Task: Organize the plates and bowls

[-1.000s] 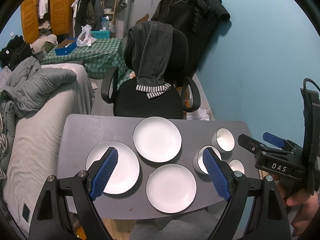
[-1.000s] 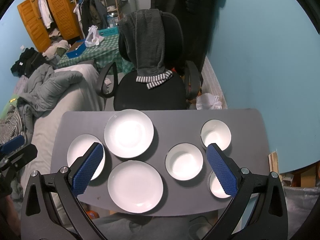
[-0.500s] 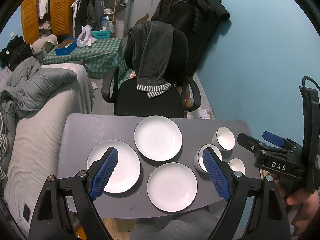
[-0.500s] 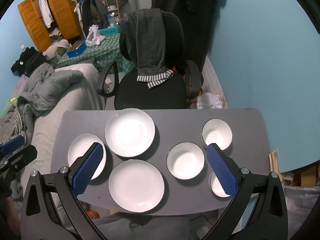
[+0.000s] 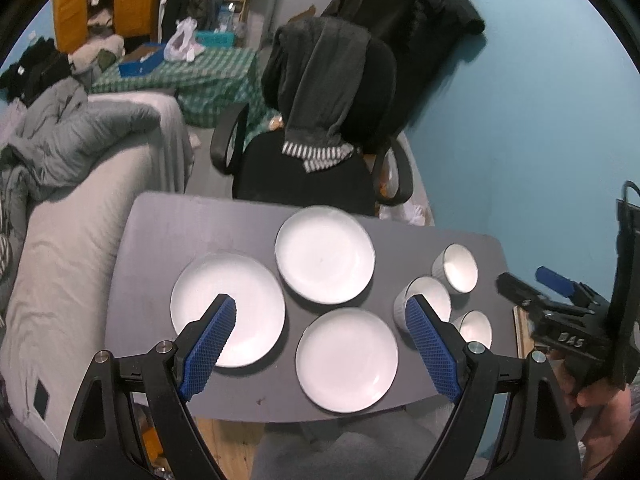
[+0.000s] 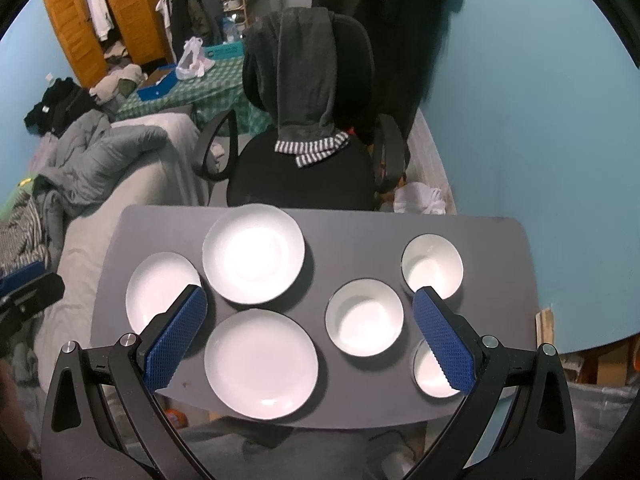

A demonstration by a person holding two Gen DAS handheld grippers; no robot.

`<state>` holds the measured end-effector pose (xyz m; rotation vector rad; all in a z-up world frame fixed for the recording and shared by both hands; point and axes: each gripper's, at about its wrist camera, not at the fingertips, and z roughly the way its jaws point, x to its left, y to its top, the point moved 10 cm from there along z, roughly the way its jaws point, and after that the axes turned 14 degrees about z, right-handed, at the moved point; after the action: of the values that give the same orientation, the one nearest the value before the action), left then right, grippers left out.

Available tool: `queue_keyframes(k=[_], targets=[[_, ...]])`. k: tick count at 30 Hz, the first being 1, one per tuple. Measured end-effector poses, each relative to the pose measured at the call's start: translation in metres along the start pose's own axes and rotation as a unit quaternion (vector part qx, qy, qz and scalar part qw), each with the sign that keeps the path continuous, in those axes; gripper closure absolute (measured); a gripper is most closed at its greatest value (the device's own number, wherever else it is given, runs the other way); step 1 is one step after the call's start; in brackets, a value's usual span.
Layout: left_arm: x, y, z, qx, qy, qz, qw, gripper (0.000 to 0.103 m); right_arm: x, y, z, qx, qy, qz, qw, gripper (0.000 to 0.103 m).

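Three white plates lie on the grey table (image 5: 168,232): a left plate (image 5: 228,308), a far plate (image 5: 325,254) and a near plate (image 5: 347,360). Three white bowls stand at the right: a far bowl (image 5: 456,268), a middle bowl (image 5: 424,300) and a near bowl (image 5: 476,326). My left gripper (image 5: 320,304) hovers open and empty above the plates. My right gripper (image 6: 310,296) is also open and empty, above the near plate (image 6: 261,364) and middle bowl (image 6: 364,318). The left plate (image 6: 160,290), far plate (image 6: 253,254), far bowl (image 6: 432,266) and near bowl (image 6: 430,372) show there too.
A black office chair (image 5: 320,184) draped with a dark garment stands behind the table. A grey bed (image 5: 80,208) runs along the left and a blue wall (image 5: 520,140) closes the right. A hand (image 5: 600,408) holds the right gripper body (image 5: 560,320).
Both views have shifted slightly, so the plates sit a little higher in frame and look a bit larger in the left wrist view. No dish has moved and both grippers stay open.
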<state>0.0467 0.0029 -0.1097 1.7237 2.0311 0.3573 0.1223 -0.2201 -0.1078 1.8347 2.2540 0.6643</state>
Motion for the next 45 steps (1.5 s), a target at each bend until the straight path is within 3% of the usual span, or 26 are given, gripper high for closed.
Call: queue_keyframes(k=[8,22,30,45], targets=[[0.017,-0.026,0.027,0.043,0.0,0.001,0.9991,0.015,-0.018,-0.019,0.022,0.043,0.036,0.01,0.998,0.001],[0.02,-0.085,0.087,0.112,0.001,0.049,0.9925,0.015,-0.038,-0.072,0.071,0.097,0.032,0.001,0.995,0.001],[0.016,-0.103,0.108,0.124,-0.004,0.068,0.99,0.015,-0.048,-0.099,0.105,0.12,0.031,0.009,0.992,0.001],[0.014,-0.129,0.154,0.159,-0.041,0.028,0.9861,0.015,-0.066,-0.147,0.15,0.169,0.011,0.018,0.985,0.001]])
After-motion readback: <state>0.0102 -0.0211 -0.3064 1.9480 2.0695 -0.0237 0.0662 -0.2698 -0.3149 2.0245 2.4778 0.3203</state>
